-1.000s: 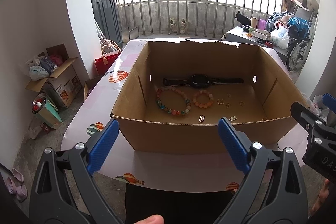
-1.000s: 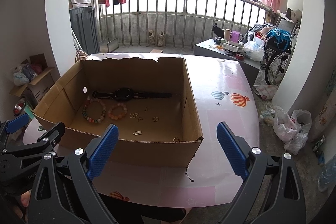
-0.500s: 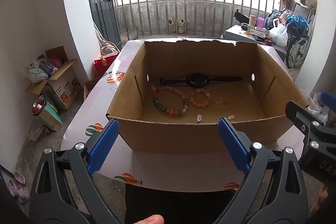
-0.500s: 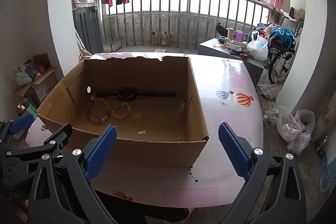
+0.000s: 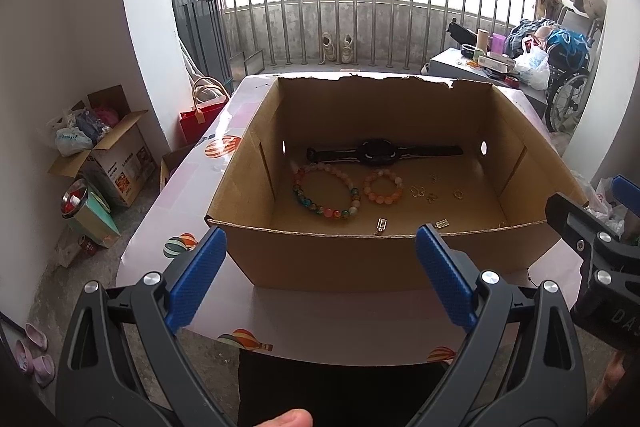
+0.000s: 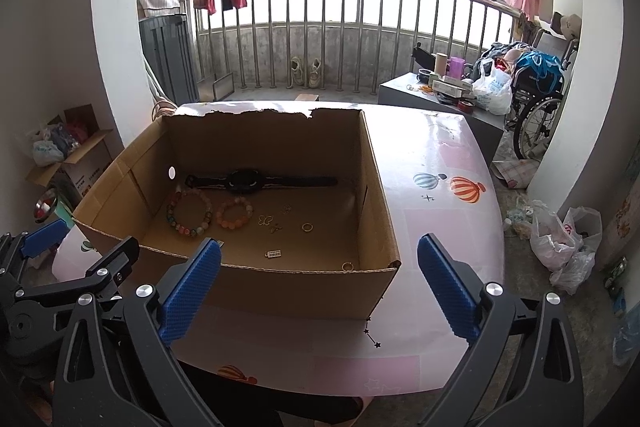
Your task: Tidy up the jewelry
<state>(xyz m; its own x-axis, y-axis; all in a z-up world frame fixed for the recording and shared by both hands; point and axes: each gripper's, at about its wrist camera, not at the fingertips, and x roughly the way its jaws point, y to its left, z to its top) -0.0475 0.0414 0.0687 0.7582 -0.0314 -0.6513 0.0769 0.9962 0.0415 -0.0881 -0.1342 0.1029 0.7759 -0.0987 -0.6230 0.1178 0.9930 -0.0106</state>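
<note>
Small gold-coloured metal trinkets on the floor of the brown cardboard box are too small to identify; possibly earrings and rings. The box's near wall hides the floor strip at 6 o'clock. The right black-and-blue clamp gripper is cut off at 3 o'clock, so its opening is undeterminable there.

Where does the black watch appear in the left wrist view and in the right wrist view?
Left wrist: black watch lies centre, along the box's far wall.
Right wrist: black watch lies left of centre, same wall.
Shared landmark: multicoloured bead bracelet just in front of it.
</note>
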